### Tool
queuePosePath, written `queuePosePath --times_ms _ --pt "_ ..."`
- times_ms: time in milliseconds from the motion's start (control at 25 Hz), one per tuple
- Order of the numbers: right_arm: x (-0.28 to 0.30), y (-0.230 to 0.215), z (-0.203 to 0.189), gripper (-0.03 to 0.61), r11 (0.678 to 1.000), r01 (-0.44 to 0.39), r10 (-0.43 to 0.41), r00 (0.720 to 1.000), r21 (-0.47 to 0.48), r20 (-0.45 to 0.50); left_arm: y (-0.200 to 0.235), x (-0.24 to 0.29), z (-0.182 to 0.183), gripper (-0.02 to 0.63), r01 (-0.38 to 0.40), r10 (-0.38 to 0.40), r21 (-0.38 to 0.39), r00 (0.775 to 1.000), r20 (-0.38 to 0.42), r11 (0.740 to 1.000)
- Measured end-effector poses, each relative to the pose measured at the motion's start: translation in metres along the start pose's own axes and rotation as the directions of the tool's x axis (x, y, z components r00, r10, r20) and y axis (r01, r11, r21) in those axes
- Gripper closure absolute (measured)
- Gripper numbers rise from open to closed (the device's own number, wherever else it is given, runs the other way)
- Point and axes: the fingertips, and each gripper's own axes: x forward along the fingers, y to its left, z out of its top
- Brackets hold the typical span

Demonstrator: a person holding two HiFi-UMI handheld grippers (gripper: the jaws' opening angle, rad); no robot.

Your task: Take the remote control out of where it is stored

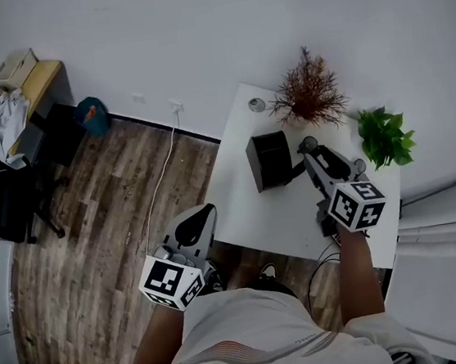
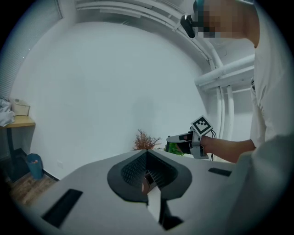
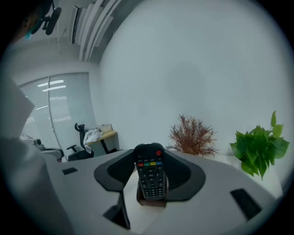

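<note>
Standing upright between the jaws of the right gripper [image 3: 150, 158], which pinch its lower half, the remote [image 3: 150, 176] points its long axis up out of the grip, buttons toward the camera. That gripper hangs over the white table [image 1: 248, 207], just right of the black box [image 1: 269, 160], so the remote looks clear of its storage. The left gripper [image 1: 194, 226], jaws pressed together on nothing, hangs off the table's near edge, farther away. A dried shrub [image 1: 309, 91] and a green plant [image 1: 385, 136] stand behind; nothing seems to block a lift.
</note>
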Motion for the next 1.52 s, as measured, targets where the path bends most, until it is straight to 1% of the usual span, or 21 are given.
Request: queuePosePath --times_ms 120,160,240,320,440,520,640,720,800,920,1120,1200,1280,1400,1520 --pt "-0.023 -0.008 -0.036 0.376 0.999 -0.004 0.0 0.99 -0.033 -0.14 -0.019 0.015 -0.003 0.606 0.054 -0.054 0.007 0.998 -0.009 0.999" --pt "-0.03 -0.011 -0.051 0.376 0.999 -0.01 0.0 0.98 -0.048 -0.198 -0.025 0.02 -0.004 0.604 0.072 -0.072 0.009 0.997 -0.011 0.997" --pt "-0.04 -0.016 -0.085 0.376 0.997 -0.023 -0.001 0.947 -0.073 -0.322 -0.036 0.029 -0.005 0.604 0.103 -0.102 0.013 0.995 -0.017 0.995" --pt "-0.05 -0.021 -0.12 0.376 0.995 -0.034 -0.01 0.896 -0.092 -0.443 -0.044 0.036 -0.008 0.605 0.124 -0.123 0.013 0.992 -0.026 0.992" --pt "-0.061 -0.026 -0.168 0.376 0.992 -0.057 -0.019 0.803 -0.109 -0.596 -0.053 0.042 -0.012 0.604 0.143 -0.143 0.01 0.989 -0.037 0.99" --pt "-0.064 -0.029 -0.192 0.376 0.989 -0.077 -0.028 0.737 -0.126 -0.675 -0.059 0.046 -0.012 0.606 0.152 -0.151 0.012 0.988 -0.036 0.988" --pt "-0.061 -0.036 -0.22 0.377 0.983 -0.11 -0.043 0.645 -0.149 -0.763 -0.063 0.048 -0.012 0.604 0.153 -0.152 0.014 0.988 -0.033 0.988" --pt "-0.057 -0.039 -0.234 0.377 0.978 -0.133 -0.051 0.596 -0.161 -0.801 -0.062 0.047 -0.014 0.606 0.143 -0.143 0.011 0.989 -0.034 0.99" --pt "-0.052 -0.039 -0.242 0.377 0.973 -0.152 -0.06 0.565 -0.175 -0.823 -0.059 0.044 -0.015 0.604 0.129 -0.128 0.007 0.991 -0.034 0.992" --pt "-0.041 -0.04 -0.249 0.377 0.965 -0.175 -0.076 0.526 -0.196 -0.847 -0.055 0.039 -0.015 0.605 0.106 -0.106 0.001 0.994 -0.031 0.994" --pt "-0.026 -0.041 -0.272 0.377 0.954 -0.229 -0.078 0.428 -0.191 -0.9 -0.046 0.032 -0.017 0.606 0.06 -0.06 -0.003 0.998 -0.022 0.998" --pt "-0.024 -0.041 -0.28 0.377 0.95 -0.245 -0.084 0.399 -0.194 -0.913 -0.042 0.029 -0.017 0.604 0.042 -0.042 -0.006 0.999 -0.019 0.999" --pt "-0.022 -0.04 -0.286 0.377 0.946 -0.255 -0.095 0.378 -0.202 -0.921 -0.037 0.026 -0.016 0.605 0.029 -0.029 -0.01 0.999 -0.017 1.0" --pt "-0.02 -0.038 -0.295 0.377 0.941 -0.266 -0.107 0.359 -0.211 -0.927 -0.034 0.023 -0.016 0.606 0.016 -0.016 -0.011 1.0 -0.015 1.0" --pt "-0.019 -0.037 -0.301 0.377 0.94 -0.266 -0.112 0.352 -0.214 -0.929 -0.032 0.021 -0.014 0.604 0.006 -0.006 -0.009 1.0 -0.012 1.0"
